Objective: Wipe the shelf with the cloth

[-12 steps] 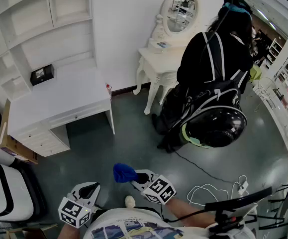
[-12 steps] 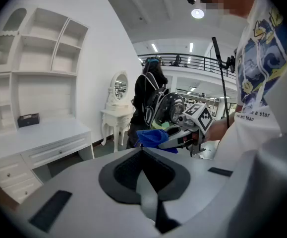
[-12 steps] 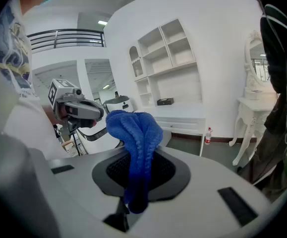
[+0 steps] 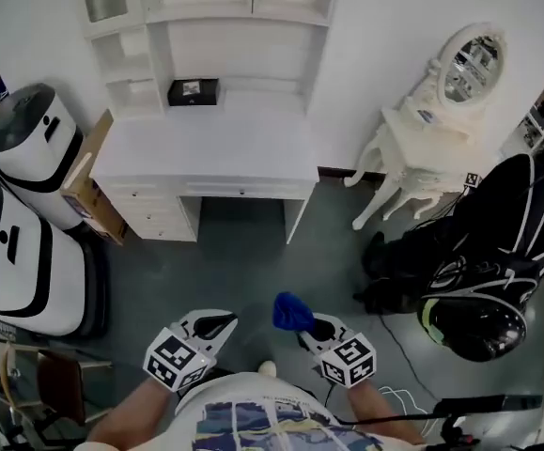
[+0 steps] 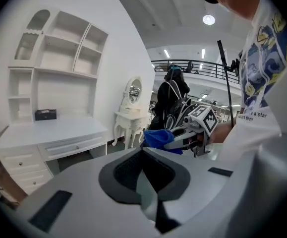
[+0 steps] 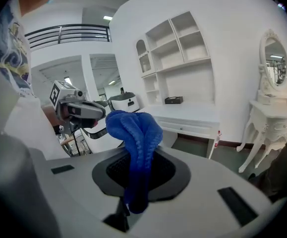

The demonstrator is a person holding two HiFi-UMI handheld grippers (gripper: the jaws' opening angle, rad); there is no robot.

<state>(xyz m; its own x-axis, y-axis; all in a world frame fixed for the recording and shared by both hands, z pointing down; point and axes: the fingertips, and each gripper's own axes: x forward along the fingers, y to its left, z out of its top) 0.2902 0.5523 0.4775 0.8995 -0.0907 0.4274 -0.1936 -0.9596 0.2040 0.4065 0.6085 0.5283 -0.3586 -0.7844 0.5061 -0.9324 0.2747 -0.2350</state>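
The white shelf unit [image 4: 225, 26] stands against the far wall above a white desk [image 4: 206, 148], with a small black box [image 4: 194, 90] on the desk's back. Both grippers hang low over the grey floor, well short of the desk. My right gripper [image 4: 311, 327] is shut on a bunched blue cloth [image 4: 292, 312], which stands up from its jaws [image 6: 136, 133]. My left gripper [image 4: 217, 325] is beside it, shut with nothing in it. The left gripper view shows the cloth [image 5: 158, 137] and the shelf unit [image 5: 59, 58] beyond.
A white dressing table [image 4: 422, 130] with an oval mirror stands right of the desk. Black bags and a helmet [image 4: 478, 271] lie on the floor at right. Two white rounded machines [image 4: 18, 214] and a cardboard box [image 4: 88, 191] stand left of the desk.
The head view has swung left, so the shelf and desk now sit top centre and the bags at the right edge. Both grippers stay low; the cloth is still held.
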